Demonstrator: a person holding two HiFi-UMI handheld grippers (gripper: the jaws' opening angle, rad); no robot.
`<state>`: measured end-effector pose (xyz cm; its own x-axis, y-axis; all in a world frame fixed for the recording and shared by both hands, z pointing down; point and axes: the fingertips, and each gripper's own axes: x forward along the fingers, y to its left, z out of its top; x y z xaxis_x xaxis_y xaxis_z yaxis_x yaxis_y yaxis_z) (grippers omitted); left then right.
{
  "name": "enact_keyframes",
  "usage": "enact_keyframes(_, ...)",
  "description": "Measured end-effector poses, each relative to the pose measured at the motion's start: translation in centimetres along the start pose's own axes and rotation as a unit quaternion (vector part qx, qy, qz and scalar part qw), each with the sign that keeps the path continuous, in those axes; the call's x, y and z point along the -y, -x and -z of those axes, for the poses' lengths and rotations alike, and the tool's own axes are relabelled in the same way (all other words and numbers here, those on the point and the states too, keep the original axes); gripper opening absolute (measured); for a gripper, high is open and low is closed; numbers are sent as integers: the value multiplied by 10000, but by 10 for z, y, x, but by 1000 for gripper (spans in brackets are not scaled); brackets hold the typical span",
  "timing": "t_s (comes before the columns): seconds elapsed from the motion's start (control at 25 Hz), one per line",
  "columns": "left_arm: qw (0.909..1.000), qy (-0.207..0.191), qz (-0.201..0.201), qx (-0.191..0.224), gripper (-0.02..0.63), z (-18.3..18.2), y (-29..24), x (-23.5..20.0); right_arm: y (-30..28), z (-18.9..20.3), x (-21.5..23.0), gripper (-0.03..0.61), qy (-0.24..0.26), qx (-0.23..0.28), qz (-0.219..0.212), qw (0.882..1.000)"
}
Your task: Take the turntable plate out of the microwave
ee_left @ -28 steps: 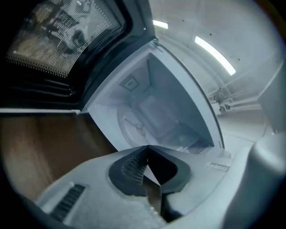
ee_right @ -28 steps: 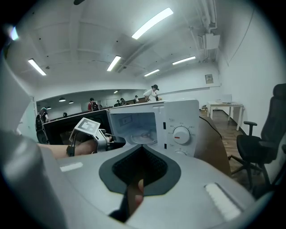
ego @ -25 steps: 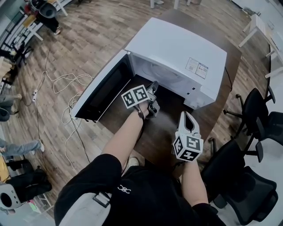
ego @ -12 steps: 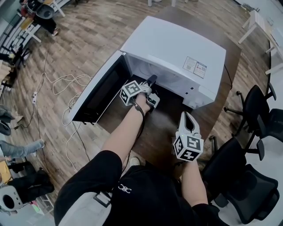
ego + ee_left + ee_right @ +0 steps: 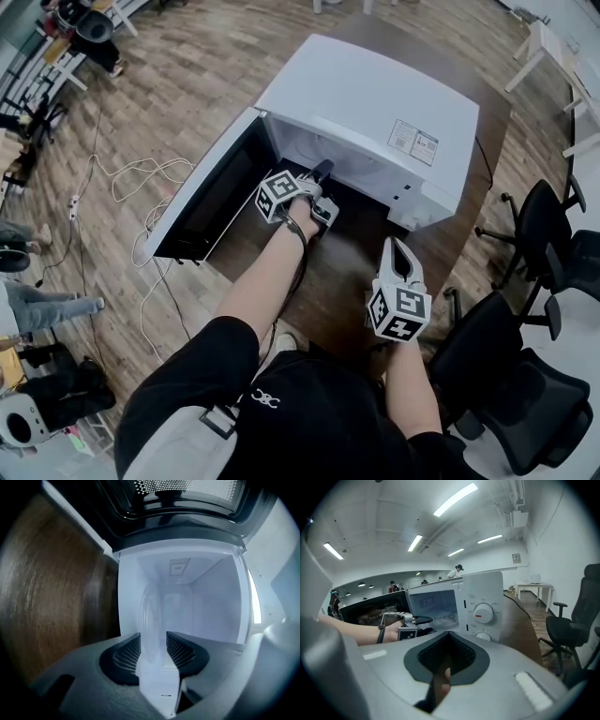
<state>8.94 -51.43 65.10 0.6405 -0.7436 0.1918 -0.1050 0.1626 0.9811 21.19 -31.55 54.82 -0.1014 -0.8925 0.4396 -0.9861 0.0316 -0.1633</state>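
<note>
At the mouth of the open microwave (image 5: 375,103) on the dark wooden table (image 5: 347,286): left gripper (image 5: 152,638) rolled onto its side, jaws just opened and standing wide apart, seemingly either side of the rim of the glass turntable plate (image 5: 149,609) but not pressing on it. Plate lying inside the cavity, not yet lifted. Right gripper (image 5: 398,248) shut on nothing, held back near the table's front edge, well apart from the oven.

Could shove the whole microwave back across the table if pushed in too hard, with no second gripper bracing it. Could swing against the open door (image 5: 211,192) when drawing out leftward. Most likely trouble: smooth glass pinched at one thin edge only, so prone to tilt, slide from the jaws, knock the cavity sill, or drop and break.

By count: one table, one microwave, one door, one turntable plate, two grippers, two control knobs (image 5: 483,613).
</note>
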Motion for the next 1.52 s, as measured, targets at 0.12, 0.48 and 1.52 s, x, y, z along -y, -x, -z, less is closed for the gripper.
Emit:
enact_keyframes(0.12, 9999, 58, 99, -40, 175, 0, -4, 4, 0, 0, 1, 9, 39, -16, 9, 10000)
enact_keyframes(0.48, 10000, 19, 52, -82, 149, -3, -11, 5, -3, 1, 1, 9, 153, -36, 0, 9999)
enact_keyframes(1.52, 9967, 113, 752, -276, 175, -7, -43, 32, -8, 6, 3, 9, 248, -181, 42, 9995)
